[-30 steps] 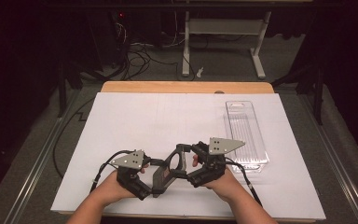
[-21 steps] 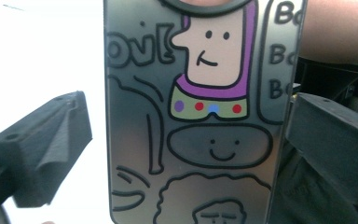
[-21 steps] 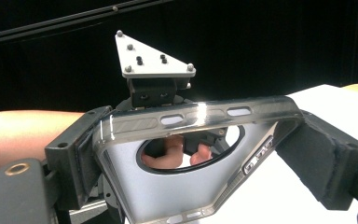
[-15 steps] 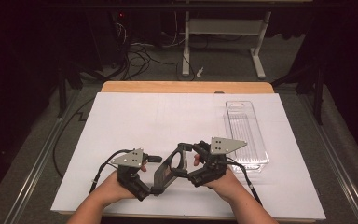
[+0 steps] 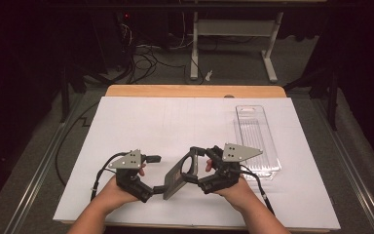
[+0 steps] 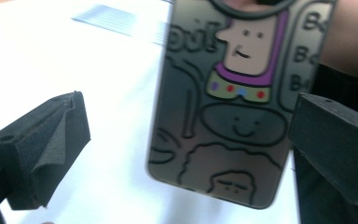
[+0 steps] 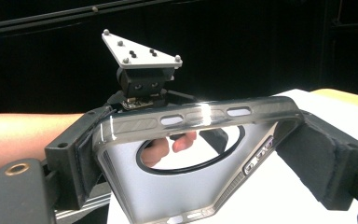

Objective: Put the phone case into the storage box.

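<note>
Low in the frame of the high view, two forearms come in from the bottom edge, each hand around a gripper, and a phone case (image 5: pixel 179 174) hangs between them just above the white sheet (image 5: pixel 141 122) that covers the table.

The left gripper (image 5: pixel 148 186) sits at the lower left of centre. In the left gripper view its jaws stand wide apart, one at the left edge, one at the right, and the phone case (image 6: pixel 228 116) fills the space between them without the left pad touching it; whether the right pad touches it I cannot tell. The case's printed side faces that camera: cartoon figures in black outline, one with a purple collar.

The right gripper (image 5: pixel 195 168) sits just right of centre. In the right gripper view its jaws are clamped on the two long edges of the phone case (image 7: pixel 191 177), whose hollow inside and round cut-out face the camera.

Further up and right in the high view, a clear plastic tray (image 5: pixel 256 141) lies on the sheet, well apart from the case. Beyond the sheet, the wooden table edge (image 5: pixel 195 90) runs across.
</note>
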`<action>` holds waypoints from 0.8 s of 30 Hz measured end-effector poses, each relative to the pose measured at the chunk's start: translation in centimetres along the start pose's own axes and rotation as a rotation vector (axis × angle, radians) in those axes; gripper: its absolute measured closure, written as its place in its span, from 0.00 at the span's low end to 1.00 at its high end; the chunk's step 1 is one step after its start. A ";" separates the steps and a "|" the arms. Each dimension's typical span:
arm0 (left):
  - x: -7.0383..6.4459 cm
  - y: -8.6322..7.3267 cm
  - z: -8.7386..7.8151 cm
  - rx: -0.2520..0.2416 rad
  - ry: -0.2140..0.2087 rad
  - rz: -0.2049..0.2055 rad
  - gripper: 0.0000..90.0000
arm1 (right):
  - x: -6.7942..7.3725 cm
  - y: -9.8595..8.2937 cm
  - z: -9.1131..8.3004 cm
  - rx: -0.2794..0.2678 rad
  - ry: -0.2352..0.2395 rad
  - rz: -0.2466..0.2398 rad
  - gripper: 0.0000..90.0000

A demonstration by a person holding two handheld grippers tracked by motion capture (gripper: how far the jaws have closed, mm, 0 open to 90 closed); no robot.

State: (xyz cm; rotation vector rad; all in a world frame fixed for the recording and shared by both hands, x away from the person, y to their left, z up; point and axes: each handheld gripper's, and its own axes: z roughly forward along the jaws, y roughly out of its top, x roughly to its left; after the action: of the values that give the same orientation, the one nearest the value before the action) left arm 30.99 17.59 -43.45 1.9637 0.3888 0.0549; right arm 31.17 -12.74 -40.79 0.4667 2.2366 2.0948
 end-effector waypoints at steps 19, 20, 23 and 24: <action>1.8 -0.9 -2.2 -0.031 0.333 -0.098 0.00 | 0.5 0.5 -0.5 0.004 -0.117 -0.045 0.16; 1.8 -0.9 -2.2 -0.034 0.336 -0.099 0.00 | 0.6 0.5 -0.5 0.005 -0.129 -0.051 0.16; 1.8 -0.9 -2.4 -0.038 0.351 -0.100 0.00 | 0.7 0.6 -0.6 0.001 -0.150 -0.061 0.16; 1.8 -0.9 -2.4 -0.039 0.352 -0.101 0.00 | 0.8 0.6 -0.6 0.001 -0.155 -0.064 0.16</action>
State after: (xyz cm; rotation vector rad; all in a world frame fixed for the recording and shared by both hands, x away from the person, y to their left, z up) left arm 31.97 20.62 -43.50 1.8932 0.7109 0.3439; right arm 30.41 -13.11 -39.97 0.5309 2.1369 1.9550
